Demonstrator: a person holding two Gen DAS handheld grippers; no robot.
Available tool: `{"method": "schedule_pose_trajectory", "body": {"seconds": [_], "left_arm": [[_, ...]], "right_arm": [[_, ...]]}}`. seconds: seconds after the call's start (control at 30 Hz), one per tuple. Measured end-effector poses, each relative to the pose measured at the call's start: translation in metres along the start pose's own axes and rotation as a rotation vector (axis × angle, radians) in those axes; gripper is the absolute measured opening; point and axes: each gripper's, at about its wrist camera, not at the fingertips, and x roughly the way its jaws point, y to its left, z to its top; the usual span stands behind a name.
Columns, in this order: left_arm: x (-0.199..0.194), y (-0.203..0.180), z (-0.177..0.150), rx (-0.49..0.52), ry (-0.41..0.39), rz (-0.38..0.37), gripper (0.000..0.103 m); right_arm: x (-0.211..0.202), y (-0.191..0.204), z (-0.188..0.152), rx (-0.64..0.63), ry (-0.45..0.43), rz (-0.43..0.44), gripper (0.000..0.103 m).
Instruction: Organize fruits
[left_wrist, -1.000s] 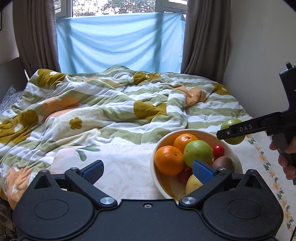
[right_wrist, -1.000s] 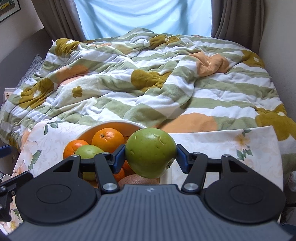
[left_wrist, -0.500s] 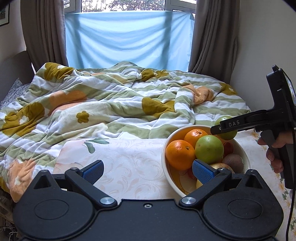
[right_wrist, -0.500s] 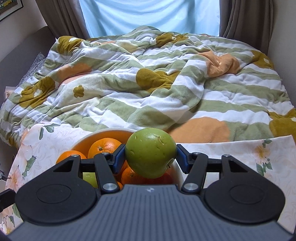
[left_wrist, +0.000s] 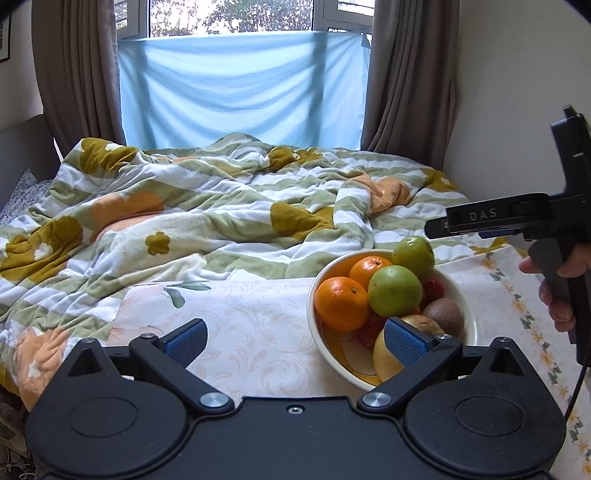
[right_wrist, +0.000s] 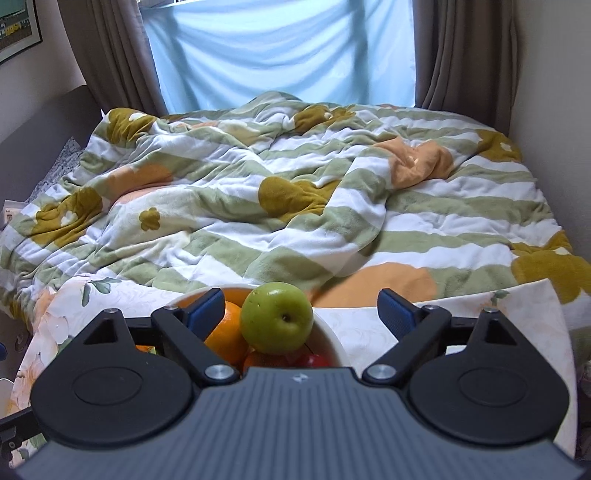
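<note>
Apple released onto the heap

Apple (right_wrist: 276, 318), green, resting on top of the piled fruit at the far rim of the bowl (right_wrist: 334, 349), stem end turned toward the right wrist camera. Right gripper (right_wrist: 300, 308) spread wide, blue pads clear of the apple on both sides, nothing pinched; seen from the left wrist view as a black tool (left_wrist: 480, 218) hovering just above and beside the same apple (left_wrist: 413, 255). Probably placed high on the pile because the bowl is already crowded: two oranges (left_wrist: 341, 303), a larger green fruit (left_wrist: 395, 291), a kiwi (left_wrist: 443, 321), something red underneath, a pale yellowish fruit (left_wrist: 384, 360) at the near edge. Perched near the rim, so possibly prone to rolling outward toward the quilt.

Left gripper (left_wrist: 295, 341) likewise spread and empty, held low over the floral tablecloth (left_wrist: 251, 325), its right pad overlapping the near side of the bowl in view; whether touching it cannot be told. Likely parked there to stay out of the way.

Around: rumpled striped quilt (left_wrist: 207, 221) with flower patches covering the bed behind, blue sheet (left_wrist: 240, 81) across the window, brown curtains either side, wall close on the right. No loose fruit visible on the cloth or quilt. Nothing blocking a straight withdrawal upward for the right gripper; wall and bowl rim limiting sideways room.
</note>
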Motion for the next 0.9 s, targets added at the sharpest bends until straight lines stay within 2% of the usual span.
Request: {"method": "schedule_pose_trajectory", "body": {"seconds": [0.3, 0.53, 0.73, 0.9], "left_arm": [[-0.068, -0.019, -0.004, -0.023, -0.071, 0.025, 0.103], [-0.122, -0.032, -0.019, -0.043, -0.096, 0.025, 0.103], [-0.15, -0.036, -0.035, -0.054, -0.074, 0.022, 0.103], [-0.167, -0.04, -0.051, -0.026, -0.077, 0.041, 0.103]], "right_arm": [[-0.109, 0.002, -0.012, -0.03, -0.079, -0.009, 0.103], [-0.199, 0.008, -0.05, -0.05, -0.095, -0.064, 0.103], [-0.245, 0.018, -0.094, -0.065, -0.068, -0.129, 0.103], [-0.265, 0.024, -0.128, -0.045, -0.036, -0.142, 0.103]]}}
